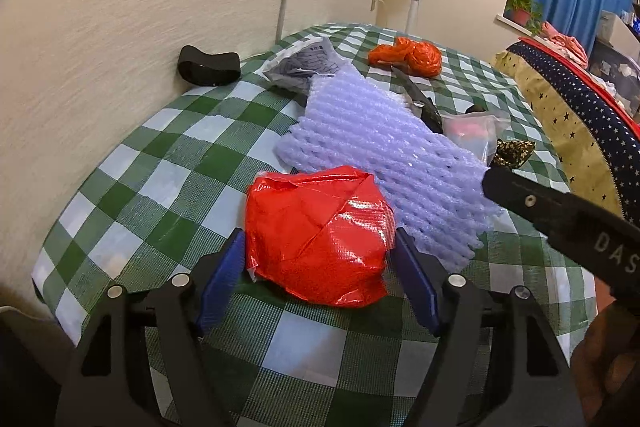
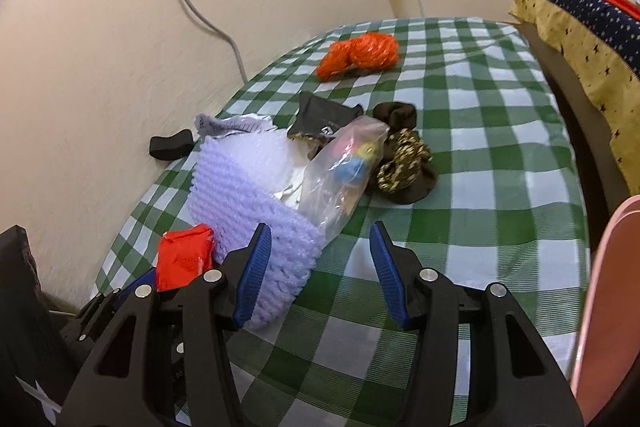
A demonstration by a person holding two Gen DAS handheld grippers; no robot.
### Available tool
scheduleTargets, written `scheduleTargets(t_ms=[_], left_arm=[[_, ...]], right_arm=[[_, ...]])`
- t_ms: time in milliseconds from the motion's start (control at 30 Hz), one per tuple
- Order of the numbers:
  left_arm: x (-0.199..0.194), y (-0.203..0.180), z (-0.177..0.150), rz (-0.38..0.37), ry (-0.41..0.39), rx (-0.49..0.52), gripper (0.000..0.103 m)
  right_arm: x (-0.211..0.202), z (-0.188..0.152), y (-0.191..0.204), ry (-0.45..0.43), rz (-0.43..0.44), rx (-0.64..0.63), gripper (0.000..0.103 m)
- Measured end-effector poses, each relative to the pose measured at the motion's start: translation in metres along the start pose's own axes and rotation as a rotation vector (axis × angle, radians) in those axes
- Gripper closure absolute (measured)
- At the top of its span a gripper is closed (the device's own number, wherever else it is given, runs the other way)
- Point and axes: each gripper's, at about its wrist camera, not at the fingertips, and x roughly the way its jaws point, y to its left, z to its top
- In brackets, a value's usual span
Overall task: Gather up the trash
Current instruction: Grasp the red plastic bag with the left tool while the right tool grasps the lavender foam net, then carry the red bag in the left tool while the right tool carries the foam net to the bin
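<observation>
Trash sits bunched mid-worktop (image 1: pixel 132 163). Left hand-held gripper (image 1: pixel 320 259) straddles the red plastic bag (image 1: pixel 316 235), jaws apart, not clamped yet, probably lining up a grab. Right hand-held gripper (image 2: pixel 320 267) hangs released beside the purple foam netting (image 2: pixel 248 195), one pad brushing it, clear plastic bag (image 2: pixel 344 167) just beyond.

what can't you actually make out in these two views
- Left wrist view: whether the pads press the red bag; it fills the gap between them.
- Right wrist view: what the clear bag holds, blurred by plastic.
- Both views: what lies under the purple foam net.
- Right wrist view: pink object, cut off by the edge.
</observation>
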Motion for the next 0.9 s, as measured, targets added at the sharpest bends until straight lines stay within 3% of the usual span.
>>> scheduleTargets(t_ms=[33, 100, 167, 433, 900], left_arm=[[0.000, 0.000, 0.000, 0.000, 0.000, 0.000, 0.032], [0.000, 0.001, 0.001, 0.000, 0.000, -0.002, 0.032], [-0.001, 0.001, 0.001, -0.002, -0.001, -0.003, 0.032], [-0.013, -0.003, 0.005, -0.024, -0.029, 0.003, 0.033], [-0.055, -0.018, 0.004, -0.101, -0.103, 0.061, 0.033]], right_arm=[[0.002, 0.000, 0.000, 0.009, 0.010, 0.000, 0.065], [0.004, -0.001, 0.002, 0.022, 0.030, -0.006, 0.085], [0.001, -0.001, 0.004, 0.021, 0.049, -0.014, 0.091], [-0.036, 0.005, 0.008, -0.061, 0.044, -0.040, 0.094], [-0.123, 0.000, 0.007, -0.217, -0.112, -0.050, 0.094]])
